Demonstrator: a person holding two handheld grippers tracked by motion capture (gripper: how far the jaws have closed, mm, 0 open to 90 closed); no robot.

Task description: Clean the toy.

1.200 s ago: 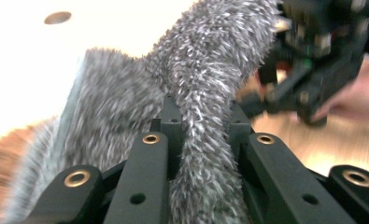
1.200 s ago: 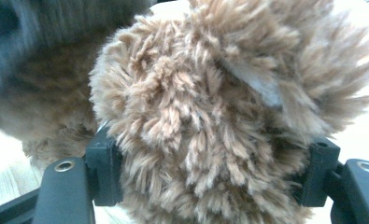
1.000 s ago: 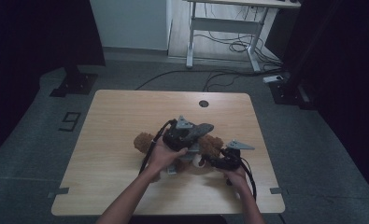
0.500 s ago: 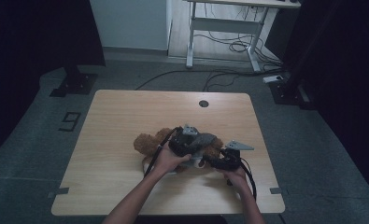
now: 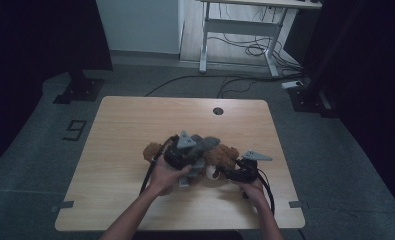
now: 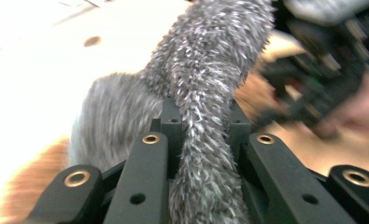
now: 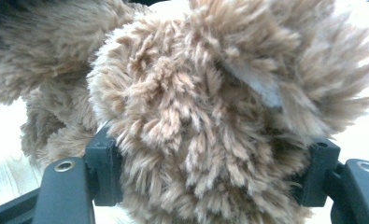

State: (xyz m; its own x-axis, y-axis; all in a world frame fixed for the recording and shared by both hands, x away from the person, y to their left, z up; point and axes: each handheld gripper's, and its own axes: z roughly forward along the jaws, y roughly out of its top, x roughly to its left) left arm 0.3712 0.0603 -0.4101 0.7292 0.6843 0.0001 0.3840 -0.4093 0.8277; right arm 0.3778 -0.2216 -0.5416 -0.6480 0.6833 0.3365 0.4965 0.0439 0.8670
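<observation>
Both forearms reach in from the near edge of the wooden table [image 5: 125, 125], hands close together over its middle. The left gripper [image 5: 184, 152] lies low and points across toward the right hand; its jaws are pinched tight on a strip of grey fur [image 6: 205, 140], part of the grey plush [image 5: 203, 143] draped over the brown plush toy [image 5: 223, 155]. The right gripper [image 5: 237, 172] points inward from the right, its jaws spread wide and clamped on the brown toy's fluffy body [image 7: 196, 126].

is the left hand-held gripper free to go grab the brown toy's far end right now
Probably not: the left hand-held gripper is shut on the grey furry piece, so it would need to let go first. The brown plush toy lies close beside it.
</observation>
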